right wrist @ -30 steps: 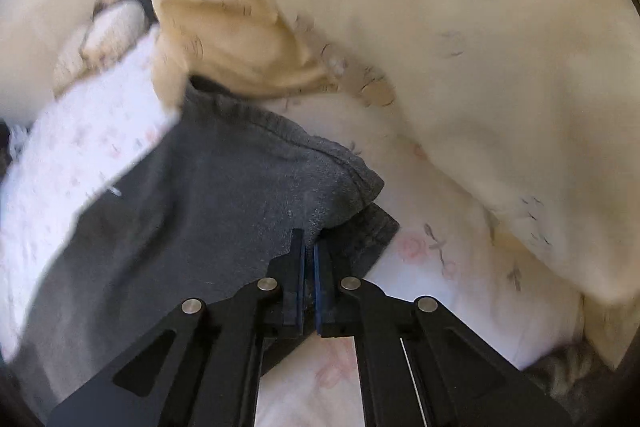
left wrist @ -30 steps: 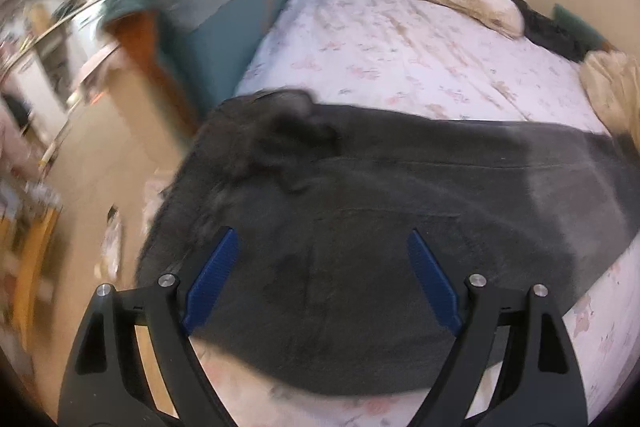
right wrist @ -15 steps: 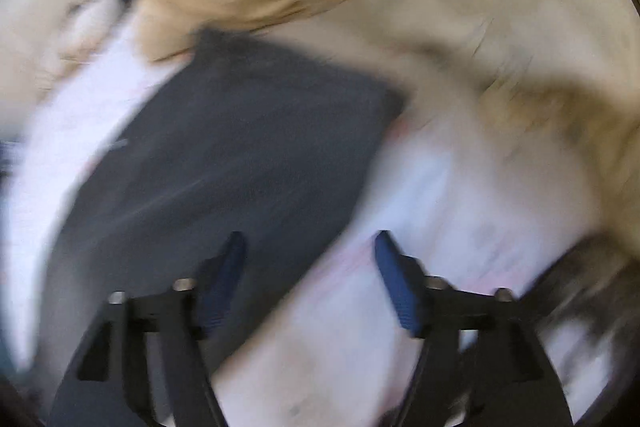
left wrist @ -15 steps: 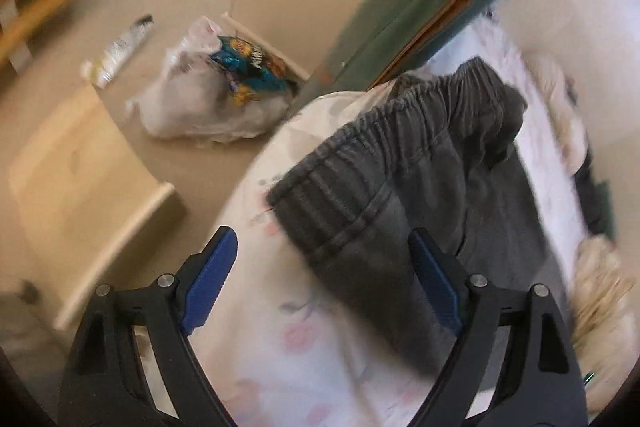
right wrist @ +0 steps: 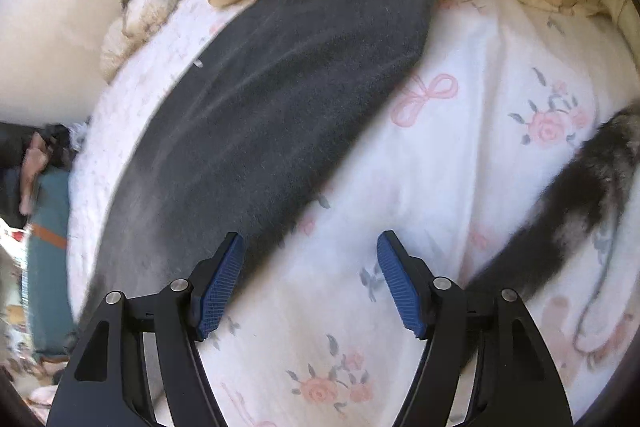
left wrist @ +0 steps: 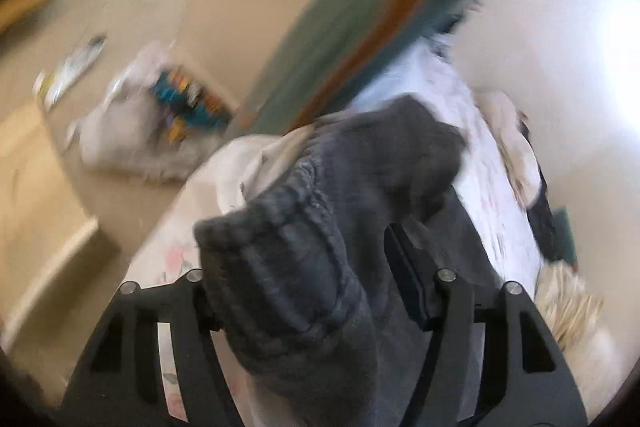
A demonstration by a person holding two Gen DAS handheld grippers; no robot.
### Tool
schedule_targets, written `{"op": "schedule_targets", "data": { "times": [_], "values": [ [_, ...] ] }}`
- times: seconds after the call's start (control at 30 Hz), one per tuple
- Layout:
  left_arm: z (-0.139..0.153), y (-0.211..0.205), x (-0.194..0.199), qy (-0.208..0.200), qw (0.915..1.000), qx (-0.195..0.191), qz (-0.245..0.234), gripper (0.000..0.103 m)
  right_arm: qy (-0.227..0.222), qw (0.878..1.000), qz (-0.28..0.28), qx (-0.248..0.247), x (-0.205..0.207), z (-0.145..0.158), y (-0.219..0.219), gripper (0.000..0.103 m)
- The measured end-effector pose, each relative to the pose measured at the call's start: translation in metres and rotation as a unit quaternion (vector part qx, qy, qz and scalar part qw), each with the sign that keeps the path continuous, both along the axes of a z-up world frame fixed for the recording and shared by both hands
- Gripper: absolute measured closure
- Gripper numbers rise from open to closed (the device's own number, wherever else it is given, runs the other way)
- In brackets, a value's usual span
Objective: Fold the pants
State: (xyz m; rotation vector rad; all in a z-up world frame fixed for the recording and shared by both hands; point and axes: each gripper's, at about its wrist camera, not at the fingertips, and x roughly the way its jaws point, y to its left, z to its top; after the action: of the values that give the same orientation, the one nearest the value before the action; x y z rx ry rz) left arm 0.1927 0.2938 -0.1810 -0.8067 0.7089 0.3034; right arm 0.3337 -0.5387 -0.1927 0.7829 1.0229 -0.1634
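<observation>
Lying across 1 bed sheet (right wrist: 460,163), 1 pair of pants (right wrist: 280,99), 2 grippers.

text: none legible | left view: packets (left wrist: 188,103) on floor too blurred to read | right view: bedsheet (right wrist: 480,155) shows prints only, no writing

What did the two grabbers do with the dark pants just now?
The right gripper let go of the dark grey fleece pants' leg hem, opened and pulled back. The left gripper swung to the elastic waistband, which now bunches between its open fingers. The pants stayed on the white floral bedsheet.
</observation>
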Motion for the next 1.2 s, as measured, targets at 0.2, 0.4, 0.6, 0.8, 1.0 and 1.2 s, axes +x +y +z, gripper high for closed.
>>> {"op": "schedule_targets", "data": {
  "times": [0.2,0.4,0.6,0.8,1.0,1.2],
  "values": [
    [-0.005,-0.006,0.011,0.023,0.9990,0.030,-0.025,0.040,-0.065,0.994,-0.007,0.084,-0.004,-0.010,-0.010,0.027],
    [-0.007,-0.013,0.042,0.091,0.9933,0.069,-0.019,0.063,-0.095,0.987,-0.028,0.128,0.005,-0.021,-0.027,0.028],
    [0.046,-0.043,0.032,0.091,0.9840,0.153,0.001,0.089,-0.071,0.996,-0.016,0.057,0.066,-0.014,-0.029,0.023],
    [0.055,-0.028,0.039,0.095,0.9860,0.134,-0.028,0.093,-0.086,0.992,-0.070,0.052,0.082,-0.030,-0.040,0.092],
    [0.070,-0.025,0.029,0.089,0.9866,0.136,-0.009,0.094,-0.111,0.992,-0.065,-0.005,0.071,-0.006,-0.028,0.096],
    [0.072,-0.007,0.015,0.106,0.9896,0.095,0.024,0.094,-0.096,0.992,-0.032,-0.075,0.073,0.033,-0.013,0.097]
  ]
}}
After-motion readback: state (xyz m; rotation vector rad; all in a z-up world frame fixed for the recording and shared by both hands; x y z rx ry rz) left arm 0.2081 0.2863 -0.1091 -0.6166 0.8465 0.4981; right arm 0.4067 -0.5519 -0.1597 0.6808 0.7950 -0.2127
